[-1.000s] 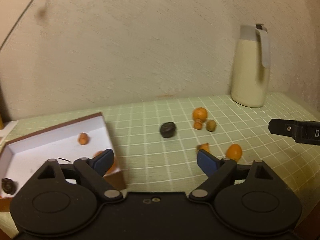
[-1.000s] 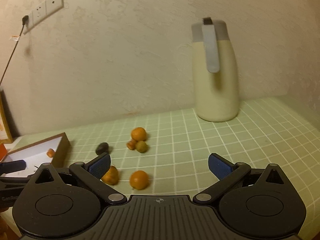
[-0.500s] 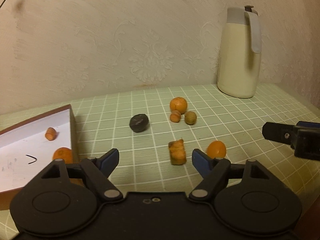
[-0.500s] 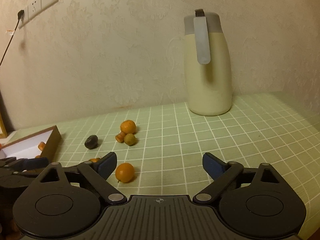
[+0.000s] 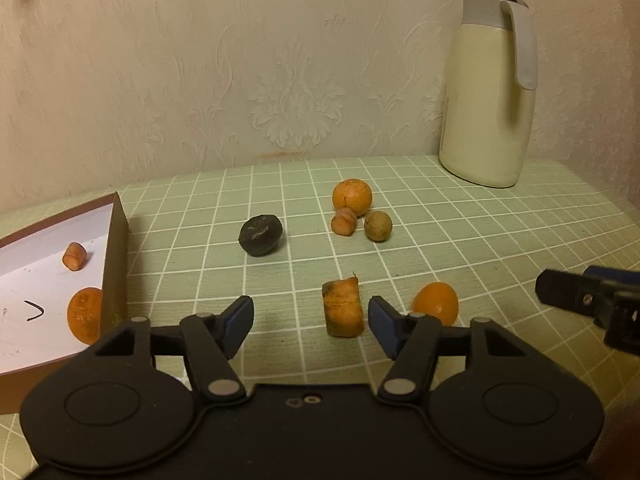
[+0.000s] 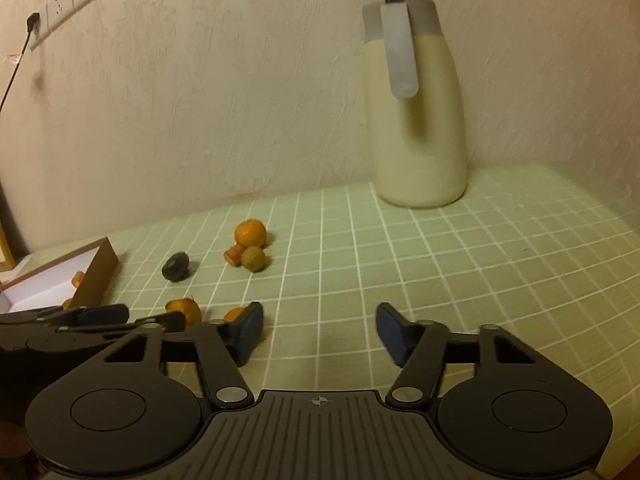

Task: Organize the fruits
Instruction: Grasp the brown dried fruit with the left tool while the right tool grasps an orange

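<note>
Both tongs have narrowed since a second ago, and the left view has slid right off the box toward the loose fruit. Worktop (image 5: 500, 240): pale green cloth with a white grid, against a cream embossed wall (image 5: 240, 60); wall socket with a plugged cable (image 6: 60, 4) at upper left of the right view. Cream jug with a grey handle (image 5: 492, 92) stands at upper right, against the wall.

Left tongs (image 5: 310, 322): about half open, jaws closing, pads not pressing anything. Orange chunk (image 5: 343, 308) sits between the tips, just beside the right pad; contact unclear. Small orange (image 5: 437, 303) lies just right of that pad, outside the jaws.

Right tongs (image 6: 319, 330): about half open, jaws closing, only bare cloth between them. The small orange peeks out behind its left pad, the chunk further left.

Centre of the left view: dark fruit (image 5: 261, 235), then a cluster of large orange (image 5: 352, 197), ridged orange piece (image 5: 344, 221) and brownish round fruit (image 5: 378, 225), touching or nearly so. Brown white-lined box (image 5: 116, 260) at left edge holds an orange piece (image 5: 74, 256) and an orange (image 5: 85, 312).
</note>
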The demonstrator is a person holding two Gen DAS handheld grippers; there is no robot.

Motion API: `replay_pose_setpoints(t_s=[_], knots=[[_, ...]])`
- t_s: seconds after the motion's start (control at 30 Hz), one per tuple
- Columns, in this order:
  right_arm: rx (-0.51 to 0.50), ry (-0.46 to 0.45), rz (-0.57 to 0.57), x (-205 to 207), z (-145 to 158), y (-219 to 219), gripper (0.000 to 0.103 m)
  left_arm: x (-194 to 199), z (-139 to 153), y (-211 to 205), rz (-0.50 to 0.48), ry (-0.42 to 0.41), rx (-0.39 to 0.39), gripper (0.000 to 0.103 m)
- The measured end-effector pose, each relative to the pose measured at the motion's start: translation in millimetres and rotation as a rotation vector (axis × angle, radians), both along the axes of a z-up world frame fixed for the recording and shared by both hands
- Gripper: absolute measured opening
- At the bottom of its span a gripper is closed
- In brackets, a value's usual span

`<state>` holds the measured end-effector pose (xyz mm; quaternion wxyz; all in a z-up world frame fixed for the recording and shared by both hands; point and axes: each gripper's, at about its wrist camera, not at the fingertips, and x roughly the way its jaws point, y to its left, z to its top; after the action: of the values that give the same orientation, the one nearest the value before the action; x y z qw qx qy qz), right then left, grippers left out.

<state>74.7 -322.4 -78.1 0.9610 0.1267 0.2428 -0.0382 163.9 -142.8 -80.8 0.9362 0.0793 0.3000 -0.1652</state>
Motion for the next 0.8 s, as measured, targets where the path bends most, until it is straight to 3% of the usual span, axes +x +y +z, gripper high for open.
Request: replay_pose_setpoints(t_s=[0.23,0.53,0.8], knots=[[0.033,0.009,0.017,9,-4,2,0.054,7,-5,-5,-0.011,0.011,-0.004,0.049],[0.049,0.019,0.031,19,-7,5,0.047,10,-12,-16,-0.055,0.025,0.007,0.015],[0.058,0.038,0.048,26,-11,11,0.047,10,-13,-10,-0.02,0.021,0.01,0.013]])
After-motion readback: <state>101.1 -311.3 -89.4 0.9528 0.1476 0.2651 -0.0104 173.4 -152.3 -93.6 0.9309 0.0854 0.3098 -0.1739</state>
